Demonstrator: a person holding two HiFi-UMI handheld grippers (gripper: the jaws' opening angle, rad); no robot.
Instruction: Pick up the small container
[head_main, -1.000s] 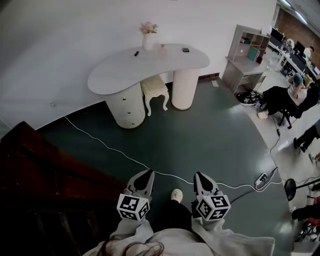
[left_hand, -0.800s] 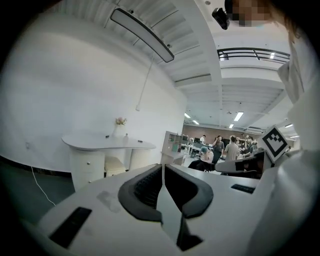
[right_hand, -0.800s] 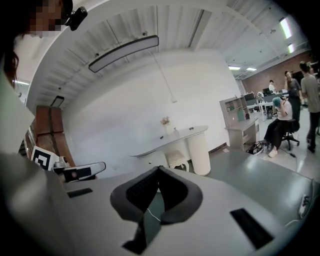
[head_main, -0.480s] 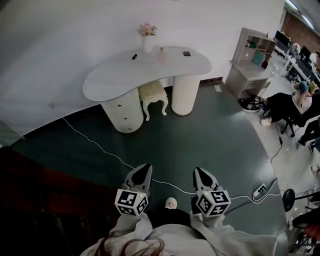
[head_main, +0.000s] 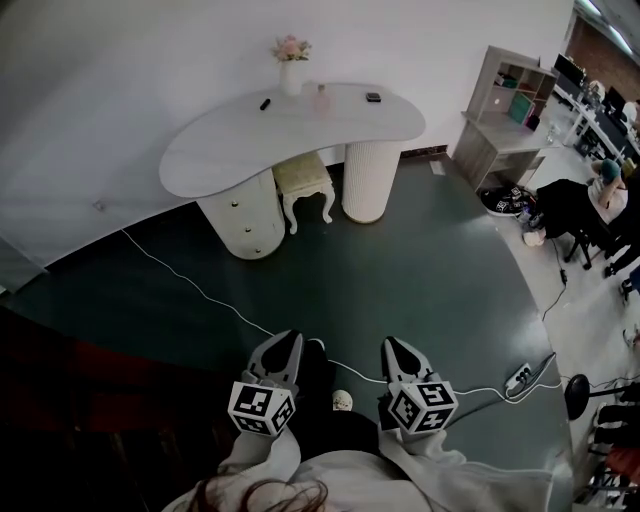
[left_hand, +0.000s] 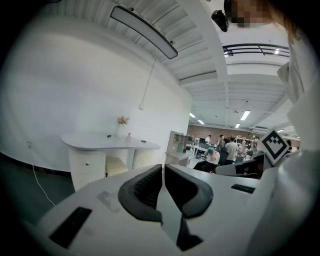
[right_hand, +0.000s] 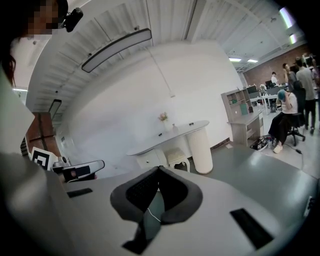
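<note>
Small container (head_main: 321, 97), taken here to be the pale bottle-shaped item, stands on the far counter, well apart from both tools. Nearest the person, the left tool (head_main: 288, 345) and the right tool (head_main: 393, 348) are carried side by side at waist level, pointing forward over the dark green floor (head_main: 400, 270). Each tool has its jaws together with nothing between them, as both gripper views confirm. This is probably a carrying posture, since nothing lies within reach. A white cable (head_main: 190, 285) crosses the floor at the tool tips and is a likely trip hazard on the approach. Beyond it, a cream stool (head_main: 305, 180) is tucked under the white counter (head_main: 230, 150), between its two pedestals. The small container sits near the counter's rear edge, just beside a vase of flowers (head_main: 291, 70) and close to the wall, so a frontal approach with jaws opened first appears most suitable. A dark pen-like item (head_main: 265, 103) and a small dark object (head_main: 372, 97) lie apart from it.
</note>
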